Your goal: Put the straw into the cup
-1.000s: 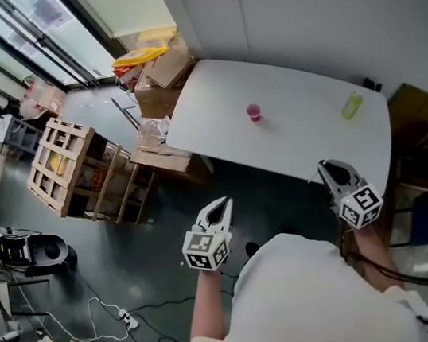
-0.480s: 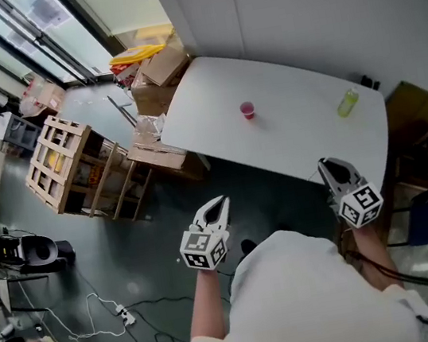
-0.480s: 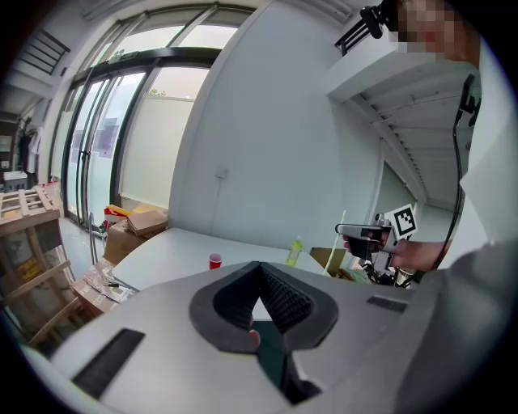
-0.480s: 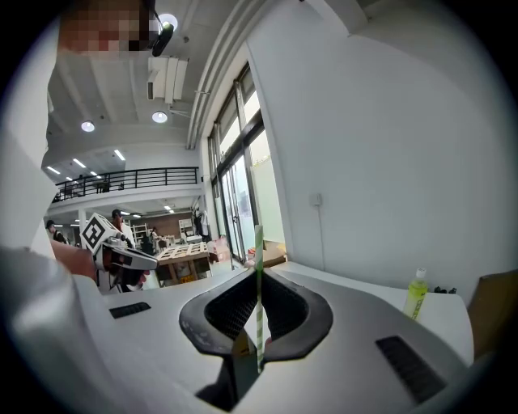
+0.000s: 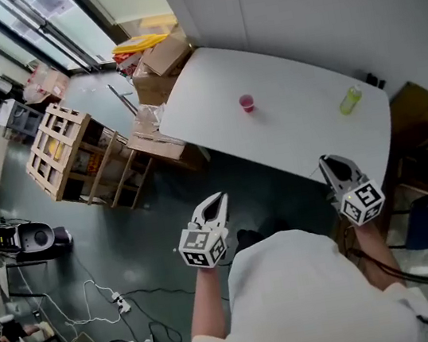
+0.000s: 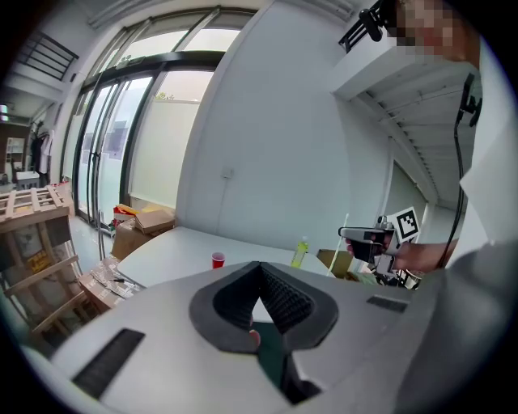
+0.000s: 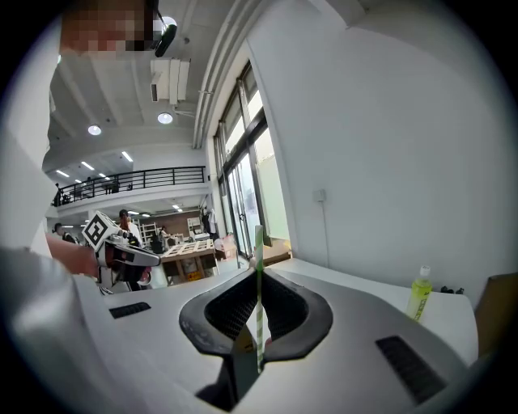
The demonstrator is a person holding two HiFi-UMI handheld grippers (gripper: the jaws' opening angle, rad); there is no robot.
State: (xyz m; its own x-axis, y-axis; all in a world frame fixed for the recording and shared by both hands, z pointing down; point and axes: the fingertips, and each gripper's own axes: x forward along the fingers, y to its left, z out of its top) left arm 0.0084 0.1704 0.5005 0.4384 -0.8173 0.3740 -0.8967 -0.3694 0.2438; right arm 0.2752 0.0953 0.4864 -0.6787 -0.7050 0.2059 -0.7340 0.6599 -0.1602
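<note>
A small red cup stands upright near the middle of the white table; it also shows far off in the left gripper view. A green-and-white striped straw stands upright between the jaws of my right gripper, which is shut on it. In the head view the right gripper hovers just short of the table's near edge, well away from the cup. My left gripper is off the table over the floor; its jaws are shut with nothing between them.
A yellow-green bottle stands at the table's far right. Cardboard boxes and a wooden pallet crate sit left of the table. The white wall runs behind it. Cables lie on the dark floor.
The head view has shifted slightly, so the table sits a little differently in frame. Both grippers stay about where they were, and the right one keeps hold of the straw.
</note>
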